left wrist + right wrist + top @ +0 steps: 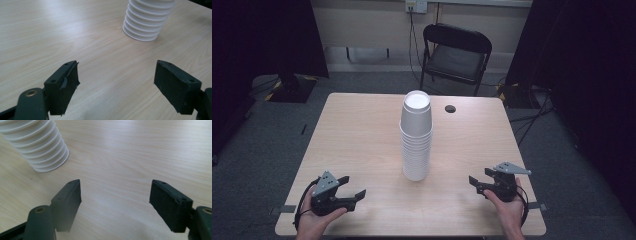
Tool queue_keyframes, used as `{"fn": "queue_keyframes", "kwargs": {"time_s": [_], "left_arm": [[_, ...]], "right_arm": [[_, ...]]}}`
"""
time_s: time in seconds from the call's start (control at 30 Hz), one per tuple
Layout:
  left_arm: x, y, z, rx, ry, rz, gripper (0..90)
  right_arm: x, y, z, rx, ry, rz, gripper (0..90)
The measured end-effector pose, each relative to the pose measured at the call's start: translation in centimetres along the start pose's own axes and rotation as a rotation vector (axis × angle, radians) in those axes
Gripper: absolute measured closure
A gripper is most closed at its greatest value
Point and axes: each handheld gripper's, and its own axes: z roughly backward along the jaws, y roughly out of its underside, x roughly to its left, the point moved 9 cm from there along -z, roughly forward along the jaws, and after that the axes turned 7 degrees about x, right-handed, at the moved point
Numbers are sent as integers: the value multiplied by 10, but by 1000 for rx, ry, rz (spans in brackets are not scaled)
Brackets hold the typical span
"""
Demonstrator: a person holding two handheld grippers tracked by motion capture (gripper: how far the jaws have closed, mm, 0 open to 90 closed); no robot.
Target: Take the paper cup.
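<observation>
The left tongs and right tongs both rest low over the counter with jaws spread wide and nothing between them, one at about 7 o'clock of the cups and the other at about 4 o'clock, each well apart from the stack. The cups stand upright and nested near the counter's middle, with a small dark hole just beside their top at about 2 o'clock. Beyond the counter's far edge, at 12 o'clock, is a black chair. The stack is tall and light, so I judge a sideways nudge from either tongs could tip it. Squeezing one rim too hard could crush it or lift several stuck cups together.
</observation>
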Motion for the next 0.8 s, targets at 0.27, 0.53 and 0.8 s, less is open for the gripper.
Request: {"fn": "queue_keyframes", "kwargs": {"time_s": [0.27, 0.53, 0.8], "left_arm": [[-5, -1, -4, 7, 31, -17, 211], [-5, 1, -6, 21, 27, -15, 212], [-6, 4, -4, 28, 41, -24, 212]], "right_arm": [[17, -2, -2, -20, -28, 53, 154], [37, -17, 1, -43, -116, 97, 270], [47, -29, 6, -39, -160, 103, 324]]}}
